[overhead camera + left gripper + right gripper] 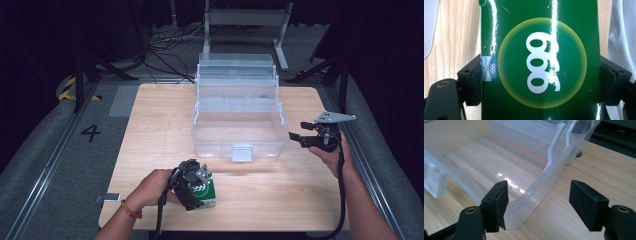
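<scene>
The left gripper (192, 185) has its jaws clamped on the two sides of a green carton (204, 191), which stands on the surface (150, 130) near the front edge, well short of the clear box (240, 122). So the grasp looks done, while the lift and the carry to the box (presumably where the carton goes) are still to come. The box stands open with its tiered trays stepped back, and its lower tub looks empty.

The right gripper (306, 135) hovers at the box's right front corner, jaws apart and holding nothing; the box's rim passes between them without touching either pad.

The left gripper view is close on the carton's face, so its top and base are cut off there. From above, the gripper hides much of the carton.
</scene>
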The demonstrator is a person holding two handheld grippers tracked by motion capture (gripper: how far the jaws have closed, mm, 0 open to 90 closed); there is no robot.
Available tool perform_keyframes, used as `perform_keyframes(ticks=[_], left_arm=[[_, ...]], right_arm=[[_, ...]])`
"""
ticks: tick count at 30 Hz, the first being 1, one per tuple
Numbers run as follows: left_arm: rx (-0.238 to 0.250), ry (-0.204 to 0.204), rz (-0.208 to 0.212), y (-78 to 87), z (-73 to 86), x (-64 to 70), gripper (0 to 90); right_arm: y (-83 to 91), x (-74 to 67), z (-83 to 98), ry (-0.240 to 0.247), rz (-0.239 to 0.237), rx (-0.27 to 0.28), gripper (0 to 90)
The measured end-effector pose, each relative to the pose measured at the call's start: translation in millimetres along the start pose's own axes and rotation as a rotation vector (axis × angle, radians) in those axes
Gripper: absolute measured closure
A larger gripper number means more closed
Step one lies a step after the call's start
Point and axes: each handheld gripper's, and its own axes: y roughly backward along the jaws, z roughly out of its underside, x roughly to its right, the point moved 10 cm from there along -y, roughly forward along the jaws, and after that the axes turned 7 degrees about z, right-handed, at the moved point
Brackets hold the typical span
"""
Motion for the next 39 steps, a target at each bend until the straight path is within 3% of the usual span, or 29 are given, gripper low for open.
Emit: perform_keyframes(ticks=[4, 7, 8, 11, 14, 16, 22, 30, 33, 35, 39], left_arm=[[-0.018, 0.009, -0.001, 0.7, 1.3, 0.1, 15.7], [-0.042, 0.016, -0.008, 0.9, 0.9, 0.2, 15.8], [-0.057, 0.02, -0.012, 0.9, 0.8, 0.6, 15.8], [-0.06, 0.014, -0.012, 1.3, 1.2, 0.4, 15.8], [-0.042, 0.02, -0.014, 0.9, 1.6, 0.9, 15.7], [-0.034, 0.028, -0.013, 0.9, 2.8, 1.7, 15.6], [-0.031, 0.033, -0.016, 2.8, 8.8, 2.9, 15.7], [-0.042, 0.036, -0.02, 4.6, 14.3, 4.1, 15.7], [-0.041, 0.044, -0.018, 4.7, 15.6, 5.7, 15.7], [-0.037, 0.04, -0.02, 4.6, 15.6, 5.6, 15.7], [-0.034, 0.04, -0.021, 4.6, 16.0, 5.9, 15.8]], right_arm=[[-11.8, -0.9, 0.3, 0.012, 0.016, -0.042, 34.1], [-19.9, -4.5, 0.6, 0.012, 0.004, -0.073, 38.4], [-24.5, -9.6, 1.2, 0.014, -0.014, -0.108, 42.2], [-27.3, -14.5, 1.4, 0.03, -0.021, -0.121, 43.3], [-29.8, -14.1, 2.5, 0.007, -0.028, -0.138, 43.7], [-30.0, -14.3, 3.2, -0.014, -0.035, -0.139, 44.7], [-27.6, -18.7, 4.4, 0.004, -0.015, -0.153, 45.4], [-17.3, -35.9, 8.0, 0.053, 0.002, -0.156, 45.2], [-13.3, -41.4, 9.6, 0.045, 0.017, -0.156, 46.7], [-10.9, -45.8, 10.0, 0.071, 0.032, -0.166, 46.4], [-7.9, -51.5, 11.5, 0.064, 0.031, -0.16, 46.5]])
